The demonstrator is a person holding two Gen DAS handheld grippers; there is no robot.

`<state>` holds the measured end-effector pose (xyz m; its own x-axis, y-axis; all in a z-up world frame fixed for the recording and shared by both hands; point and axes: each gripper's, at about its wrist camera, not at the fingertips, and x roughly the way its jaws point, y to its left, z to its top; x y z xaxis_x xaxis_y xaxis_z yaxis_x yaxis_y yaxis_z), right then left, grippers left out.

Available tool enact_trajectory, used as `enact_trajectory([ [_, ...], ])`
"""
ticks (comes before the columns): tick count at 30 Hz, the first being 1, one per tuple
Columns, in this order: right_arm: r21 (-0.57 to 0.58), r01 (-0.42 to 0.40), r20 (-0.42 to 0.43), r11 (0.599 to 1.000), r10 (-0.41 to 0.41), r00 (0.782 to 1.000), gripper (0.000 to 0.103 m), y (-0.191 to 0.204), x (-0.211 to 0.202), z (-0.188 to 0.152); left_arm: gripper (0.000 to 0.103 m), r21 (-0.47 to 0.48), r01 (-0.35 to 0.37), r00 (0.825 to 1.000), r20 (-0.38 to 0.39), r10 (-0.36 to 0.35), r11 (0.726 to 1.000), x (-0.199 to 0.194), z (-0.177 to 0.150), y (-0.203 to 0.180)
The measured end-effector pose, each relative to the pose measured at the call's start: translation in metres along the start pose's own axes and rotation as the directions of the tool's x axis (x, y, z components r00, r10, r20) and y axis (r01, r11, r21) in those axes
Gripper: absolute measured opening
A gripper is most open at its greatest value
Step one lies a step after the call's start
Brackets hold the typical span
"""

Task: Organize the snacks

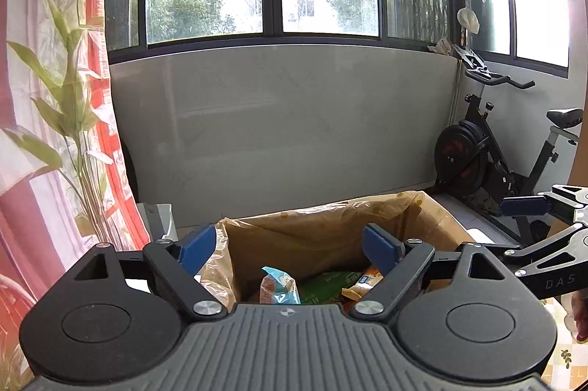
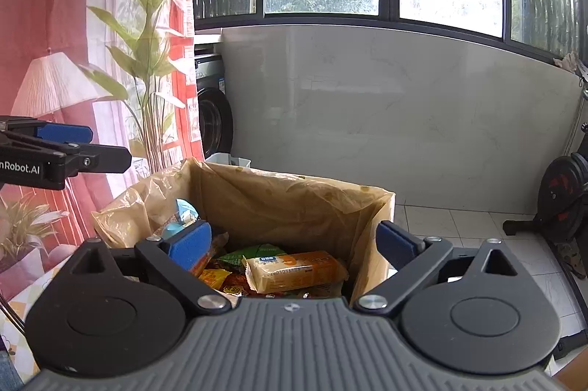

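A cardboard box lined with a tan plastic bag (image 1: pixel 323 229) (image 2: pixel 279 200) stands in front of both grippers and holds several snack packs. In the right wrist view a pale orange packet (image 2: pixel 294 271) lies on top, beside green, yellow and red wrappers and a light blue pack (image 2: pixel 182 211) at the left wall. In the left wrist view a blue-and-brown pack (image 1: pixel 277 286) and a green one (image 1: pixel 327 284) show. My left gripper (image 1: pixel 290 249) hangs open above the box, nothing between its blue pads. My right gripper (image 2: pixel 294 246) is open over the box too, and empty.
An exercise bike (image 1: pixel 492 148) stands at the right by the tiled wall. A washing machine (image 2: pixel 213 119) and a leafy plant (image 2: pixel 147 34) with a red curtain are at the left. A white bin (image 2: pixel 229 159) sits behind the box. Windows run along the back.
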<state>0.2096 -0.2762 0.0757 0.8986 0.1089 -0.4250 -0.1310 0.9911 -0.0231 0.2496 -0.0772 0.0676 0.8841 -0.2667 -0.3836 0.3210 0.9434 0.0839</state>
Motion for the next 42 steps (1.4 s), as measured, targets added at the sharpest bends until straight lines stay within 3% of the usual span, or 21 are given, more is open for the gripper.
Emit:
enact_trajectory([
  [6, 0.053, 0.045, 0.053, 0.998, -0.048, 0.997, 0.099, 0.010, -0.044, 0.008, 0.088, 0.034, -0.072, 0.995, 0.069, 0.070, 0.997, -0.041, 0.002, -0.010],
  [16, 0.124, 0.052, 0.102, 0.991, -0.065, 0.993, 0.100, 0.023, -0.086, 0.010, 0.088, -0.046, -0.016, 0.995, 0.101, 0.021, 0.999, -0.081, -0.004, -0.012],
  [42, 0.157, 0.072, 0.126, 0.985, -0.093, 0.988, 0.100, 0.024, -0.109, 0.008, 0.088, -0.103, -0.045, 0.992, 0.115, 0.056, 0.994, -0.097, -0.008, 0.000],
])
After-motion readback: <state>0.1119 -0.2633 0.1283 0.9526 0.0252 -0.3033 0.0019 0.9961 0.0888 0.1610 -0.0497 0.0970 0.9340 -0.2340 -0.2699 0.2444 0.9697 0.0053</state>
